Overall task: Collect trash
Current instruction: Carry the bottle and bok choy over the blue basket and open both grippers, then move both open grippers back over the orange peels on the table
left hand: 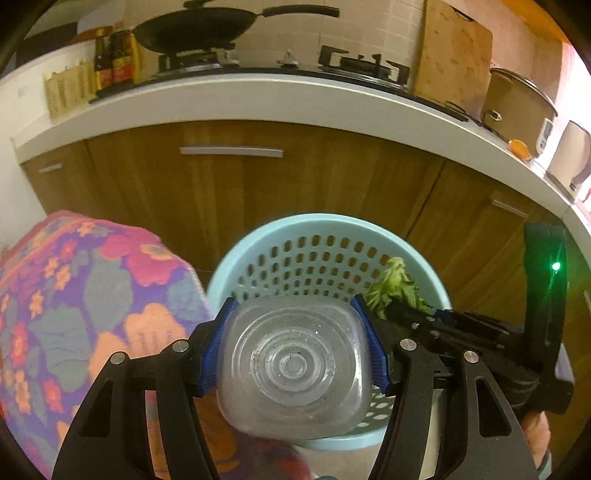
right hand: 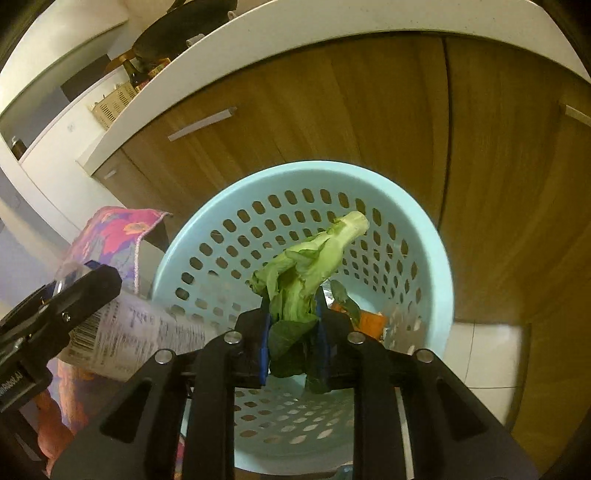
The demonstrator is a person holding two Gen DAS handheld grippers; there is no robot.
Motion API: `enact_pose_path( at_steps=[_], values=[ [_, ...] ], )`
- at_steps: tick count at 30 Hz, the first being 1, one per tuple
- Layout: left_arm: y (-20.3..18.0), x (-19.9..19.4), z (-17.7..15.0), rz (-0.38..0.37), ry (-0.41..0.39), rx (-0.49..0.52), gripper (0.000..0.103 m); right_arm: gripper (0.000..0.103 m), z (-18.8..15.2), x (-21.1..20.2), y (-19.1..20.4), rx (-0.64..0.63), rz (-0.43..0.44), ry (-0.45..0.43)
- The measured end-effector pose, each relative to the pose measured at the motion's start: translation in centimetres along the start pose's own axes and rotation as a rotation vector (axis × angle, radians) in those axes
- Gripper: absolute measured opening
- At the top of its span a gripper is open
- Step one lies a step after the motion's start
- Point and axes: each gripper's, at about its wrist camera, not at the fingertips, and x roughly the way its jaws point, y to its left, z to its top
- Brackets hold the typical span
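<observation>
A light-blue perforated trash basket [left hand: 314,225] stands on the floor in front of the cabinets. My left gripper [left hand: 293,306] is shut on a clear plastic bottle [left hand: 295,365], whose base faces the camera, at the basket's near rim. In the right wrist view the labelled bottle [right hand: 140,328] lies beside the basket [right hand: 439,266], with one of the left fingers [right hand: 92,286] on it. My right gripper [right hand: 291,306] holds a wilted green vegetable leaf [right hand: 310,258] between its blue pads, above the basket's opening. The leaf [left hand: 395,291] also shows in the left wrist view.
An orange scrap [right hand: 369,321] and other bits lie in the basket. A floral cloth [left hand: 74,295] covers something to the left. Wooden cabinet doors [left hand: 229,192] rise behind, under a white counter [left hand: 258,99] with a wok [left hand: 192,29]. White floor tiles [right hand: 487,350] show to the right.
</observation>
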Motion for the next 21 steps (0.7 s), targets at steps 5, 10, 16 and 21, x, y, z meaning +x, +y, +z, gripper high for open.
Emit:
enact_pose_path(
  at_steps=[5,10,16,21],
  values=[
    [-0.5,0.1,-0.1,0.012,0.000,0.020,0.060,0.045,-0.4,-0.9,-0.2,-0.020,-0.007,-0.021],
    [0.3,-1.6,-0.2,0.003,-0.032,-0.005,0.060,0.045,-0.3,-2.1,0.0,-0.029,-0.018,-0.052],
    [1.7,-3.6,-0.9,0.002,-0.053,-0.031,0.060,0.045,-0.3,-3.7,1.8,-0.066,-0.025,-0.091],
    [3.4,-5.7,-2.0,0.017,-0.080,-0.053,0.060,0.045,-0.4,-4.9,4.1,-0.114,-0.027,-0.122]
  ],
)
